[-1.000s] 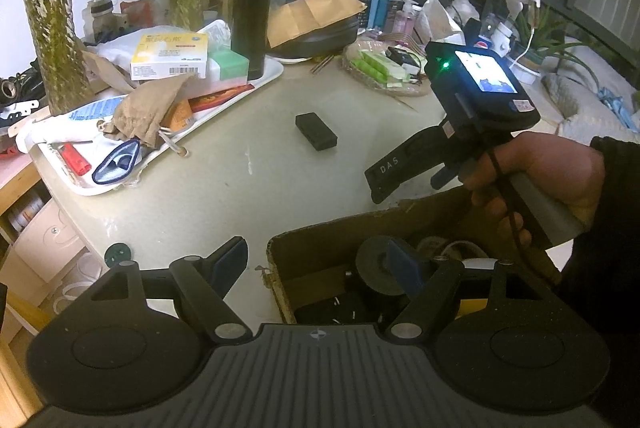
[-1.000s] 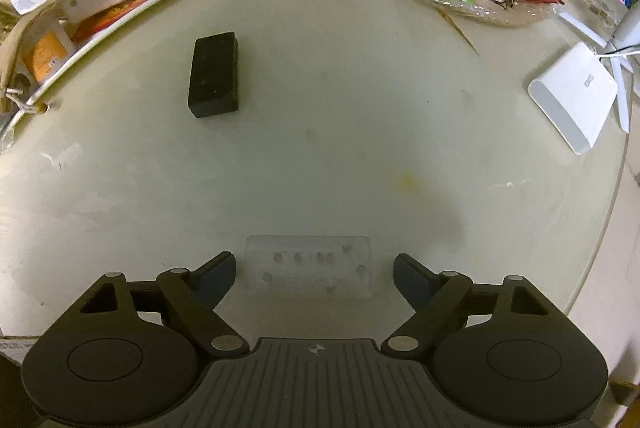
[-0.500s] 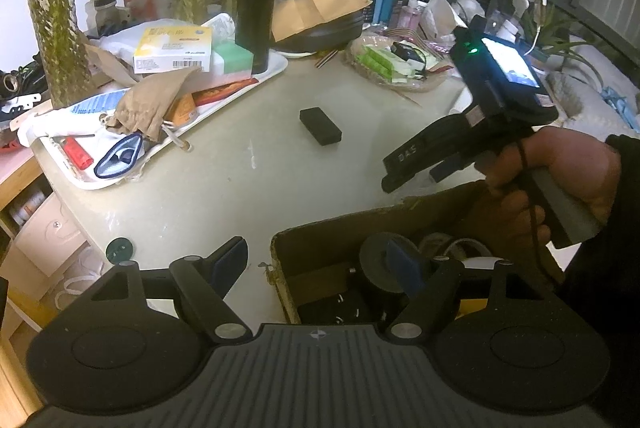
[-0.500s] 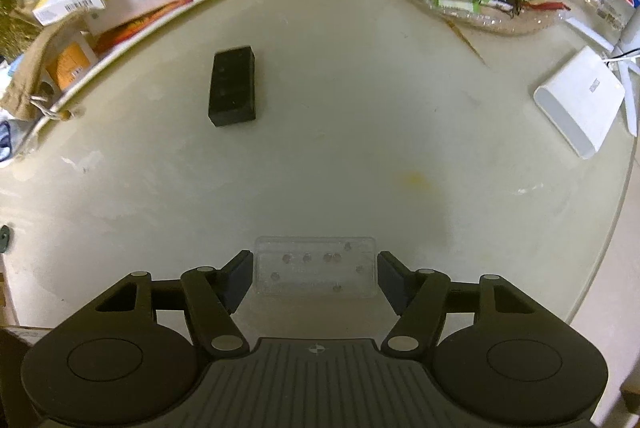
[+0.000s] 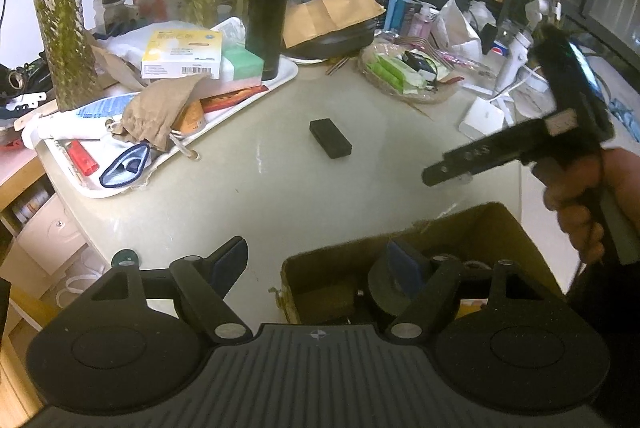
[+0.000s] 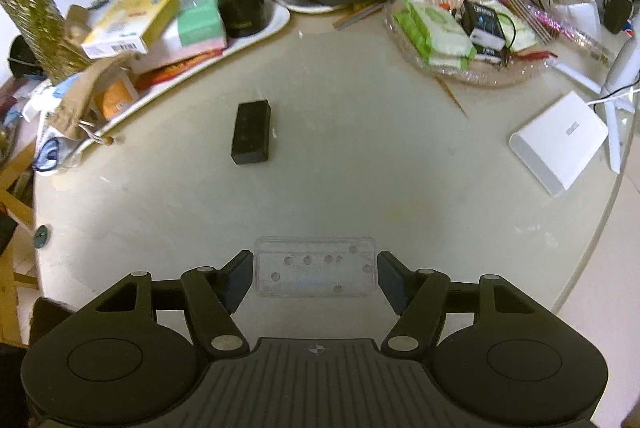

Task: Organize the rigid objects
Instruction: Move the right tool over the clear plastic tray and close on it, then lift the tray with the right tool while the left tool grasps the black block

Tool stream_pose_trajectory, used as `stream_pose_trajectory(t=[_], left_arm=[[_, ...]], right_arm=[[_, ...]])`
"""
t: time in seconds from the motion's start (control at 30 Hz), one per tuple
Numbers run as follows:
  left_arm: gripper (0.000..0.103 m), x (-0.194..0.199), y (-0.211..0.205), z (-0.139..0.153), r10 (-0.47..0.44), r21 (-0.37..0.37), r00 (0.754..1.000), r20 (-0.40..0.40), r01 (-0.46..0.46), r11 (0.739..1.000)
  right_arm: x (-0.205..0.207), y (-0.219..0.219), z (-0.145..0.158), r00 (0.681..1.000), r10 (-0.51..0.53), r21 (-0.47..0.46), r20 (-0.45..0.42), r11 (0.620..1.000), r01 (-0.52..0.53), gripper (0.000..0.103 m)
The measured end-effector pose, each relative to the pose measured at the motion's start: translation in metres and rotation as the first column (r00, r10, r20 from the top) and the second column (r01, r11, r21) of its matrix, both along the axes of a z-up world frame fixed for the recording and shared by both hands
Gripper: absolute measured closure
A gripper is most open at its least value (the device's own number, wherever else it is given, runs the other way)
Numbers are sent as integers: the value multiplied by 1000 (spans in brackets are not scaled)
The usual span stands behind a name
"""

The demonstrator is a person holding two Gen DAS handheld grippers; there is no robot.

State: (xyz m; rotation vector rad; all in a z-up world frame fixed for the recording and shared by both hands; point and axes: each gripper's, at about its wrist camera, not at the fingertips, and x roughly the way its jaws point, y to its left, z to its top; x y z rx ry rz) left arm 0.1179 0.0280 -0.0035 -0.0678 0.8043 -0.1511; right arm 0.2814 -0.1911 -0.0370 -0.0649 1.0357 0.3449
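Observation:
A clear plastic plate with small holes (image 6: pixel 316 270) sits between the blue pads of my right gripper (image 6: pixel 316 268), which is shut on it and holds it above the table. In the left wrist view, the right gripper (image 5: pixel 444 173) hangs in a person's hand over the far wall of the cardboard box (image 5: pixel 460 228). My left gripper (image 5: pixel 316 252) is open and empty above the box's left wall. A dark round part (image 5: pixel 384 284) lies inside the box. A black rectangular block (image 6: pixel 252 137) (image 5: pixel 330 143) lies flat on the pale table, apart from both grippers.
A white tray (image 5: pixel 280 83) with boxes, a paper bag and a black flask (image 5: pixel 268 11) fills the back left. A clear dish of green packets (image 6: pixel 460 27) stands at the back right. A white flat box (image 6: pixel 560 143) lies near the table's right edge.
The right gripper's jaws narrowed onto the clear plate and it rose with the plate, so the table looks farther away. The left gripper kept still.

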Motion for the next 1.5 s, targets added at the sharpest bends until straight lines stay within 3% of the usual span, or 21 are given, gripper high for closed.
stream_pose_trajectory(t=[0.53,1.1,1.5], left_arm=[[27,34,-8,10,-13,42,1000,20,12,999],[27,95,-38,10,-69,74,996,58,65,995],[27,128,-53,-4,-44,103,999,25,41,994]], right_arm=[[-32,-35,29,994,76,54,83,995,-81,34],[-47,-73,47,993,61,104,97,992,-71,34],[-59,-83,53,990,69,120,123,989,-84,34]])
